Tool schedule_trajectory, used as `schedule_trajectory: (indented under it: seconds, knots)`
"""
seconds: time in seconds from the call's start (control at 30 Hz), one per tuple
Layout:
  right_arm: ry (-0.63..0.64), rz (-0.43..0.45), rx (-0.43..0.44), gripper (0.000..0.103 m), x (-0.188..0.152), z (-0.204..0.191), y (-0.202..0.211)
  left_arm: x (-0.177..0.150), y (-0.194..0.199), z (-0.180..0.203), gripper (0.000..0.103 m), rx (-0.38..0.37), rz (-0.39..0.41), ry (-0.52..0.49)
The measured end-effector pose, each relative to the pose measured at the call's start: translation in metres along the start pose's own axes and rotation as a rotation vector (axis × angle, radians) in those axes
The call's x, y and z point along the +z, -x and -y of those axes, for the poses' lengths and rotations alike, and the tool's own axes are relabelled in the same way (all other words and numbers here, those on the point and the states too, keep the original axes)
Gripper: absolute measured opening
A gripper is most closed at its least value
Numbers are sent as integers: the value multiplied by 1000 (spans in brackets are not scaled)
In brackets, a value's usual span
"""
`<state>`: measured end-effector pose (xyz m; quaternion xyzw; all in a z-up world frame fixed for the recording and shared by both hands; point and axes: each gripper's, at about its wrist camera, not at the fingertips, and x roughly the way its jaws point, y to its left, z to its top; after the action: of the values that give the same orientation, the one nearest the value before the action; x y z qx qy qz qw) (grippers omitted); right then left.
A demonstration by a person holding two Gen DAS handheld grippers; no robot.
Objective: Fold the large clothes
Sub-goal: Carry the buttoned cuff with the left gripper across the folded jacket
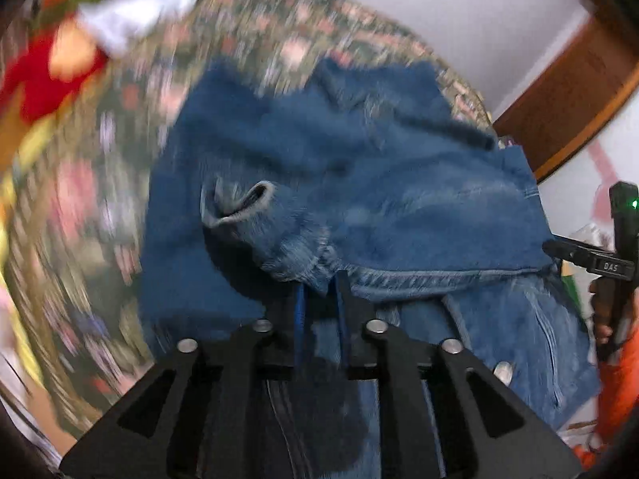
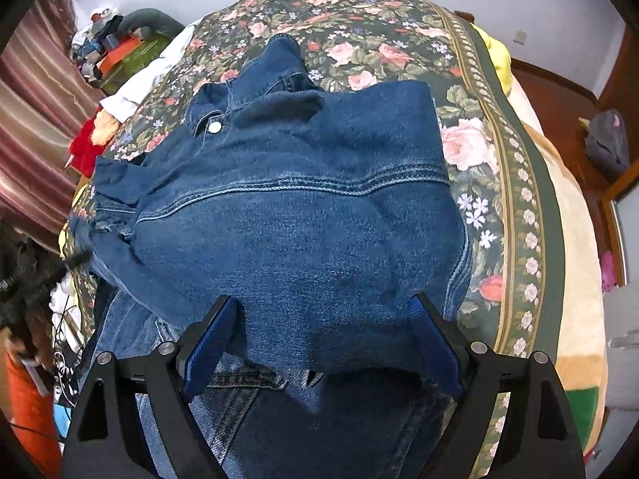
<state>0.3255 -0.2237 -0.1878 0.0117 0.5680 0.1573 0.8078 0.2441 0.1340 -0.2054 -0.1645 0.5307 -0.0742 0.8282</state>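
A blue denim jacket lies partly folded on a bed with a floral cover; its collar and a metal button show at the far left. My left gripper is shut on the frayed hem of the jacket and holds a fold of it up; this view is blurred by motion. My right gripper is open, its blue-padded fingers standing wide on either side of the near denim edge. The right gripper also shows at the right edge of the left wrist view.
Red and white clothes lie at the bed's left side, with clutter behind. A beige blanket edges the bed on the right. A wooden frame and white wall stand beyond. More denim lies under my grippers.
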Motion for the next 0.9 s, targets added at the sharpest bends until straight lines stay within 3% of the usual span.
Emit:
schedule_trajectory:
  seconds: [0.07, 0.1, 0.33, 0.43, 0.57, 0.63, 0.7, 0.87, 0.9]
  knots:
    - [8, 6, -14, 90, -1, -3, -1, -12, -2, -10, 56, 85, -10, 50]
    - [12, 8, -20, 91, -2, -4, -2, -16, 0, -14, 59, 112, 6, 60]
    - [23, 15, -23, 94, -4, -6, -5, -17, 14, -39, 60, -35, 32, 213]
    - [21, 20, -16, 95, -6, -6, -6, -4, 8, -39, 67, -122, 29, 249]
    - [21, 22, -10, 96, -7, -5, -7, 20, -24, -38, 68, -92, -29, 269]
    - [19, 22, -5, 96, -8, -4, -7, 28, -36, -37, 64, -45, -38, 260]
    - [20, 23, -1, 96, -9, -4, -7, 32, -40, -30, 47, 21, -24, 235]
    - [30, 13, 9, 96, -7, -4, -5, 41, -15, 12, 32, 185, 101, 42]
    - [32, 7, 12, 96, -6, -3, -4, 44, -6, 22, 25, 184, 127, 18]
